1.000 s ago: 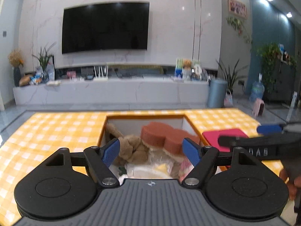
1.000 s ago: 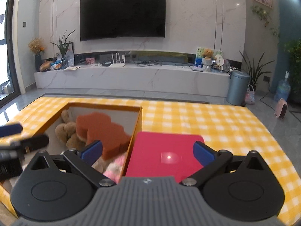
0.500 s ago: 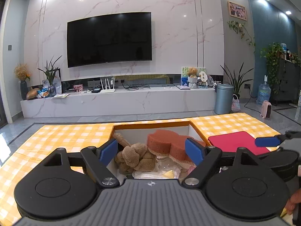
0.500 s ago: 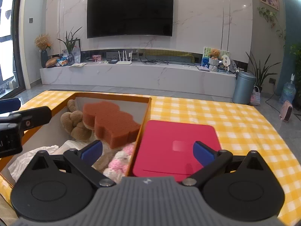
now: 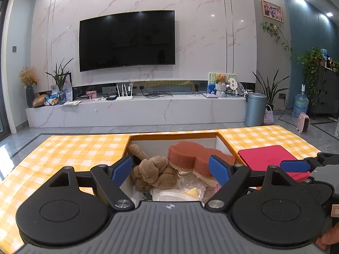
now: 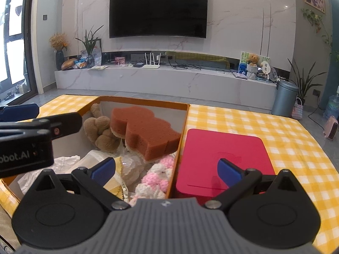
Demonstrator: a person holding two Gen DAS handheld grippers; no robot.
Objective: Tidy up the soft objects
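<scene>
Our left gripper [image 5: 170,170] has just been opening and stands wide, with nothing pressed between its pads; ahead of it, inside the orange-rimmed box [image 6: 182,127], lie the brown plush toy [image 5: 152,172] and the orange sponge [image 6: 146,132]; our right gripper [image 6: 167,169] is also open and empty, straddling the box wall, the pink-white yarn toy [image 6: 157,178] between its fingers and the red lid [image 6: 224,154] beside the box.
</scene>
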